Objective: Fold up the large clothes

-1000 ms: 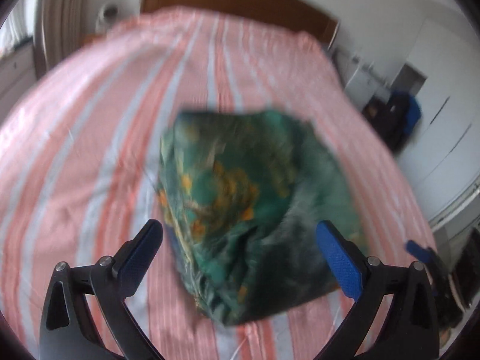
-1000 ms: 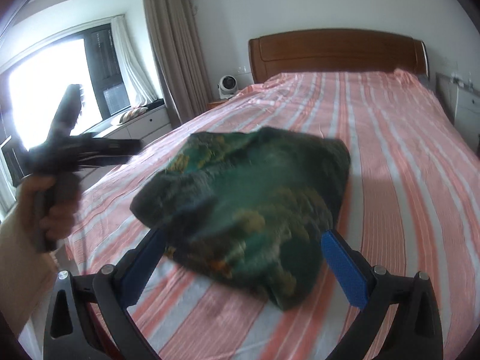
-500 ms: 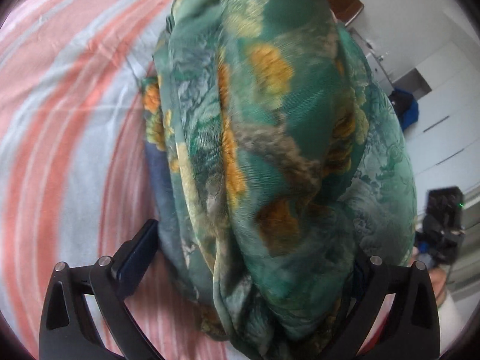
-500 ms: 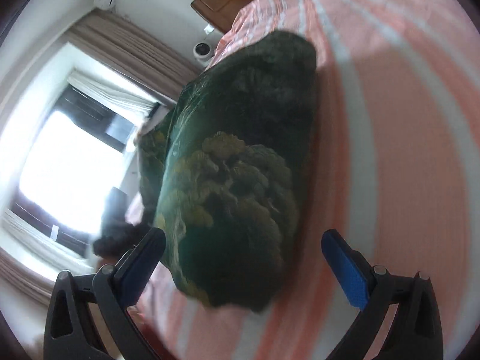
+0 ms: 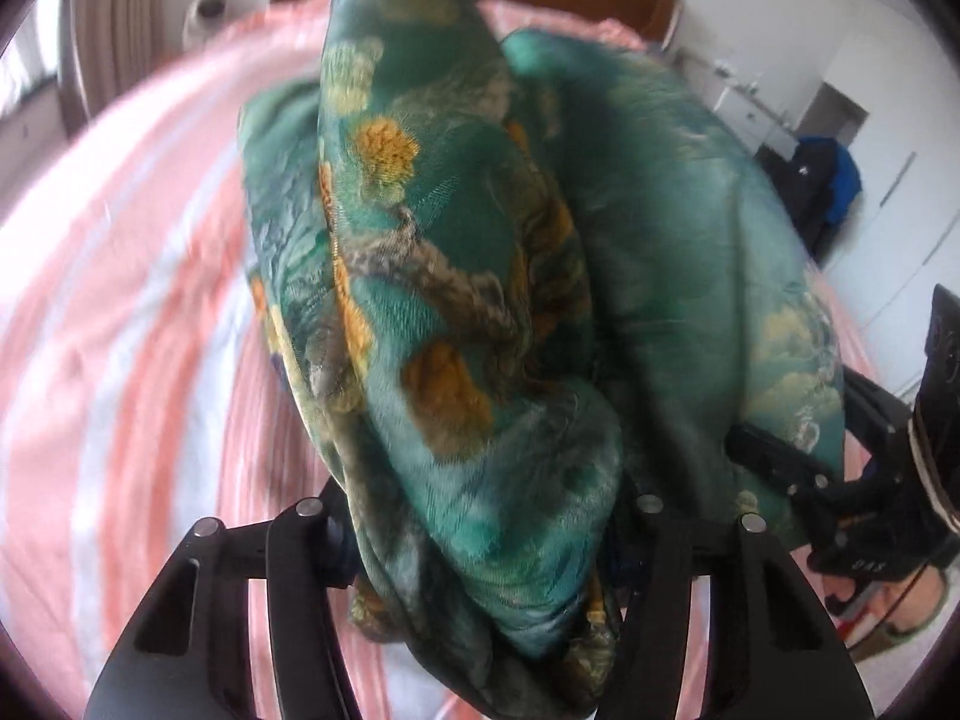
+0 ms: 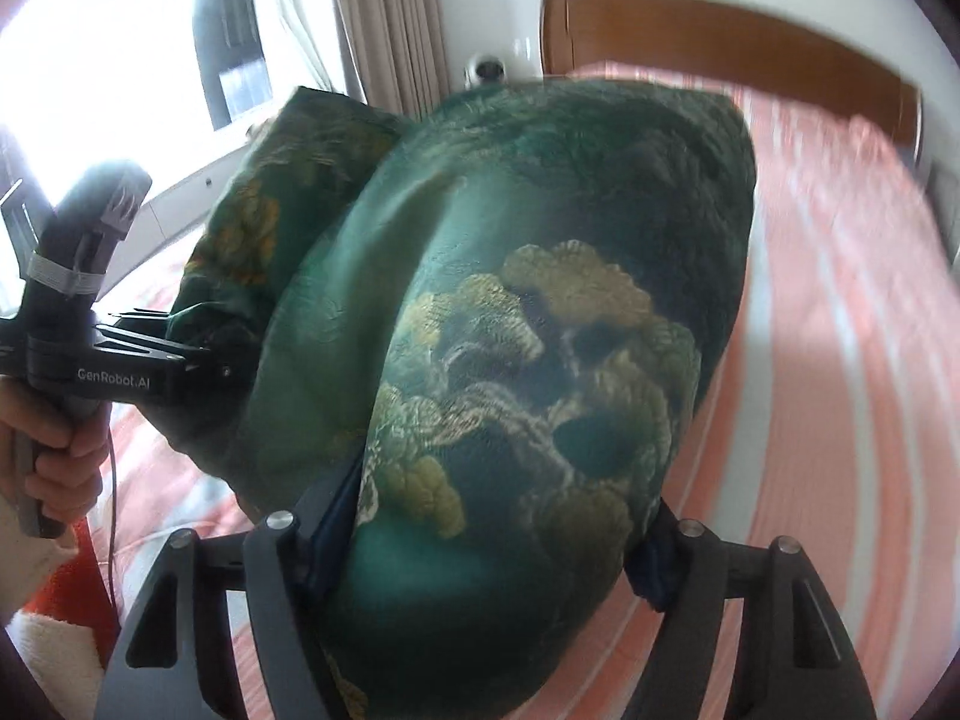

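Observation:
A folded green garment with yellow flower print [image 5: 480, 276] [image 6: 540, 324] lies bundled on the striped bed. In the left wrist view my left gripper [image 5: 480, 516] has the near-left end of the bundle filling its jaws, which are closing with the pads against the cloth. My right gripper [image 6: 492, 540] holds the other end the same way, jaws closing and blue pads pressed into the fabric. Each gripper also shows in the other's view: the right gripper [image 5: 780, 468] at the cloth's right edge, the left gripper [image 6: 150, 372] at its left edge.
The bed [image 5: 120, 360] [image 6: 840, 360] has a pink and white striped sheet and a wooden headboard [image 6: 720, 42]. A person's hand [image 6: 54, 444] grips the left tool's handle. A small fan [image 6: 486, 69], curtains and a bright window stand at the left.
Both grippers moved forward and down onto the green bundle, which now fills their jaws. Both pairs of jaws have narrowed from wide open onto the cloth.

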The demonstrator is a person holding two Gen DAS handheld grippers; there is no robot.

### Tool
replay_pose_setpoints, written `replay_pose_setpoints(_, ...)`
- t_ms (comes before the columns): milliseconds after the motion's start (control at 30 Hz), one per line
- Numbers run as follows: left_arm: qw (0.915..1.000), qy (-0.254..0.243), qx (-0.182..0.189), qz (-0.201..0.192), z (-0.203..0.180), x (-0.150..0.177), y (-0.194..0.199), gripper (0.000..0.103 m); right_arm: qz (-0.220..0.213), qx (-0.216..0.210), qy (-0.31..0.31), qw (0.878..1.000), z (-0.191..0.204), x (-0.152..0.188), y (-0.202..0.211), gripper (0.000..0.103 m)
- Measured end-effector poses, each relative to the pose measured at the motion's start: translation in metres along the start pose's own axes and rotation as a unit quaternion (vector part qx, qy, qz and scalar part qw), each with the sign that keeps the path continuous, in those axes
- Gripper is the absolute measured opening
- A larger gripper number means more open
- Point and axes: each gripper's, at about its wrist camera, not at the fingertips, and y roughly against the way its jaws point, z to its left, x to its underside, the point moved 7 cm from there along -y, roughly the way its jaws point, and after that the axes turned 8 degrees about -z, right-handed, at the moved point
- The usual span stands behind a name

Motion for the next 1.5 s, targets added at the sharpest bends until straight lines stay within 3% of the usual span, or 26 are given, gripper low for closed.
replay_pose_setpoints(167, 0.9981, -0.026, 0.011, -0.055, -0.025, -0.053, 0.009, 0.059, -0.074, 0.019, 0.008, 0.997, -0.014, -0.044, 0.036, 0.072)
replay_pose_setpoints(233, 0.9972, -0.031, 0.017, -0.066, -0.03, -0.081, -0.01, 0.07, -0.086, 0.022, -0.006, 0.996, -0.035, -0.068, 0.035, 0.072)
replay_pose_setpoints(267, 0.9976, -0.024, 0.026, -0.06, -0.028, -0.089, -0.023, 0.082, -0.089, 0.02, -0.018, 0.996, -0.046, -0.076, 0.032, 0.073)
replay_pose_setpoints(333, 0.9982, 0.025, 0.042, -0.036, -0.012, -0.093, -0.053, 0.095, -0.072, 0.011, -0.067, 0.995, -0.074, -0.087, 0.019, 0.087)
replay_pose_setpoints(367, 0.9977, 0.052, 0.027, -0.036, -0.002, -0.084, -0.055, 0.103, -0.054, 0.011, -0.106, 0.993, -0.095, -0.086, 0.01, 0.094)
replay_pose_setpoints(400, 0.9967, 0.068, 0.009, -0.044, 0.01, -0.078, -0.058, 0.103, -0.051, 0.032, -0.124, 0.99, -0.112, -0.083, 0.008, 0.102)
replay_pose_setpoints(500, 0.9965, 0.067, -0.022, -0.046, 0.025, -0.051, -0.056, 0.102, -0.045, 0.073, -0.095, 0.992, -0.126, -0.074, 0.015, 0.102)
replay_pose_setpoints(633, 0.9954, 0.001, -0.066, -0.069, 0.019, -0.017, -0.026, 0.102, -0.047, 0.086, -0.057, 0.994, -0.115, -0.048, 0.044, 0.102)
replay_pose_setpoints(733, 0.9872, -0.061, -0.106, -0.103, -0.008, 0.001, 0.007, 0.102, -0.047, 0.094, -0.037, 0.994, -0.098, -0.021, 0.076, 0.102)
replay_pose_setpoints(767, 0.9842, -0.073, -0.117, -0.111, 0.02, -0.004, 0.028, 0.102, -0.044, 0.098, -0.033, 0.994, -0.093, -0.014, 0.084, 0.102)
replay_pose_setpoints(833, 0.9748, -0.102, -0.147, -0.133, -0.003, -0.017, 0.042, 0.103, -0.035, 0.11, -0.023, 0.993, -0.072, -0.003, 0.101, 0.102)
replay_pose_setpoints(933, 0.9606, -0.126, -0.176, -0.174, -0.045, -0.009, 0.082, 0.103, -0.027, 0.133, -0.014, 0.991, -0.067, 0.017, 0.128, 0.102)
replay_pose_setpoints(1100, 0.954, -0.091, -0.196, -0.208, -0.087, 0.005, 0.139, 0.103, -0.056, 0.198, -0.014, 0.979, -0.057, 0.036, 0.184, 0.102)
replay_pose_setpoints(1200, 0.9612, -0.068, -0.176, -0.201, -0.107, 0.021, 0.154, 0.103, -0.093, 0.229, -0.029, 0.969, -0.053, 0.042, 0.219, 0.103)
replay_pose_setpoints(1233, 0.9653, -0.064, -0.17, -0.188, -0.112, 0.027, 0.156, 0.103, -0.103, 0.213, -0.042, 0.971, -0.049, 0.045, 0.229, 0.103)
replay_pose_setpoints(1333, 0.9689, -0.072, -0.172, -0.162, -0.122, 0.045, 0.154, 0.103, -0.08, 0.154, -0.074, 0.982, -0.041, 0.058, 0.235, 0.103)
replay_pose_setpoints(1500, 0.9713, -0.098, -0.167, -0.139, -0.136, 0.07, 0.161, 0.103, -0.073, 0.163, -0.081, 0.981, -0.027, 0.079, 0.255, 0.103)
